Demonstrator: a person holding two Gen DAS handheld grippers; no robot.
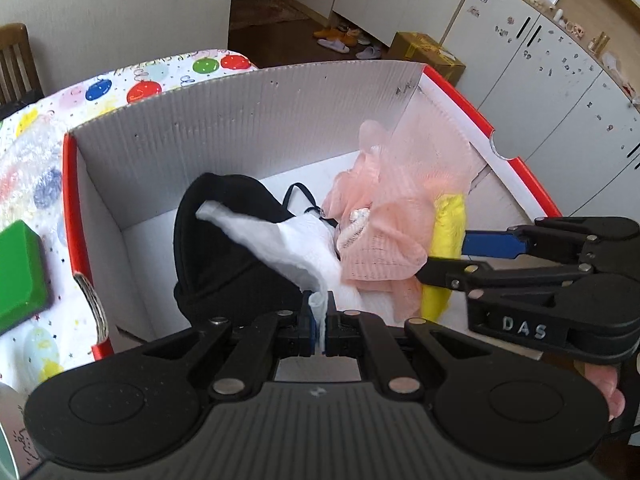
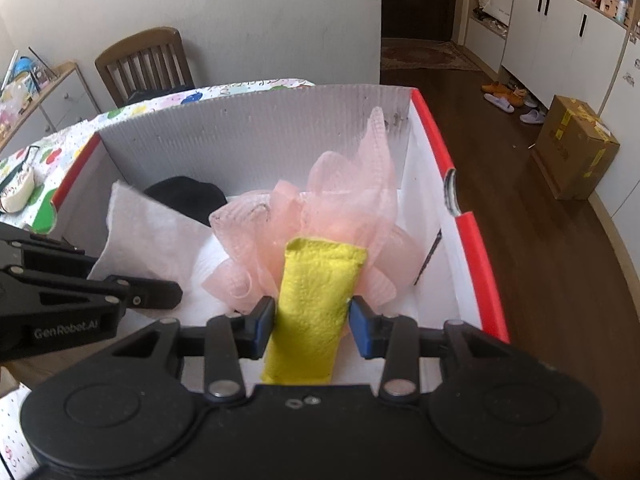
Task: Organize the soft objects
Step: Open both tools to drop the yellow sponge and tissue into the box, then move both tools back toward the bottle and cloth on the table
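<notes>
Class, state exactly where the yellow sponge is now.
The yellow sponge sits between the right gripper's jaws, over the box's near right side, just before the pink mesh pouf.

Table under a balloon-print tablecloth (image 1: 36,128). Directly on it: a red-and-white cardboard box (image 1: 248,120), open top; a green block (image 1: 20,272) just left of the box; a small pouch (image 2: 16,192) further left.
</notes>
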